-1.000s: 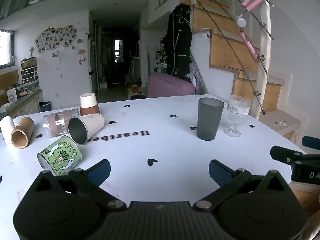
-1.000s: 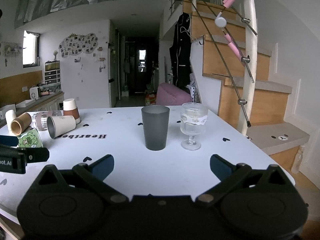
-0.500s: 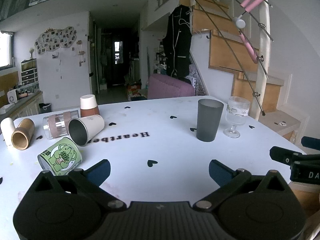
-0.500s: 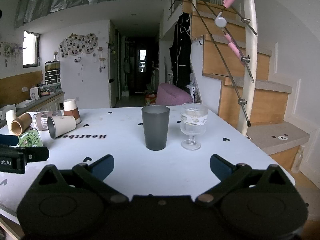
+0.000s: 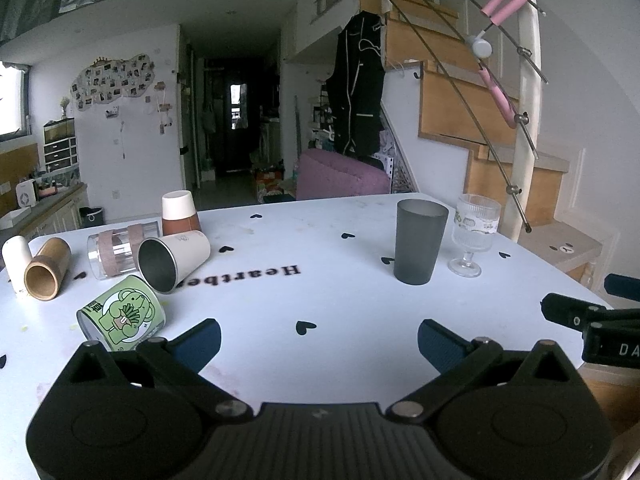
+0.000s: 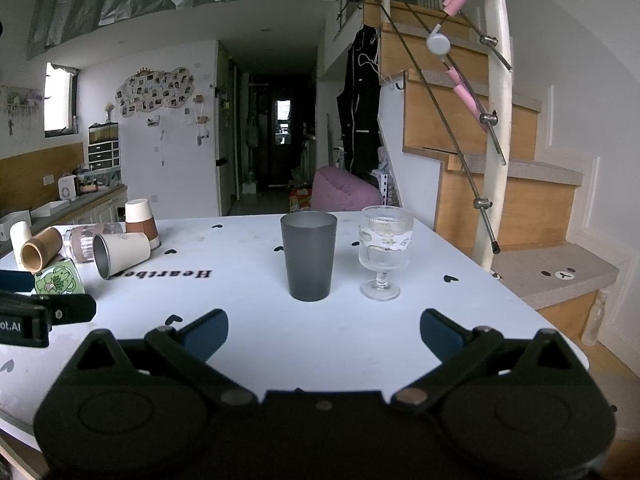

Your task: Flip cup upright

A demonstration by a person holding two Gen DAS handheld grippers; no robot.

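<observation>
Several cups lie on their sides at the left of the white table (image 5: pixel 320 292): a cream metal-lined cup (image 5: pixel 174 260), a green cartoon cup (image 5: pixel 122 318), a clear glass with brown bands (image 5: pixel 116 254) and a bamboo cup (image 5: pixel 46 268). A cream and brown cup (image 5: pixel 179 213) stands upside down behind them. The cream cup also shows in the right wrist view (image 6: pixel 120 254). My left gripper (image 5: pixel 318 344) is open and empty over the near table. My right gripper (image 6: pixel 324 334) is open and empty, facing a grey tumbler (image 6: pixel 308 256).
The upright grey tumbler (image 5: pixel 420 246) and a stemmed glass (image 5: pixel 474 234) stand at the right. A white cylinder (image 5: pixel 16 262) lies at the far left. The table's right edge drops toward wooden stairs (image 6: pixel 520 200). The other gripper shows at each view's side.
The left wrist view has shifted slightly, with the cups at the left sitting a little nearer. The right gripper has not moved. Both stay open.
</observation>
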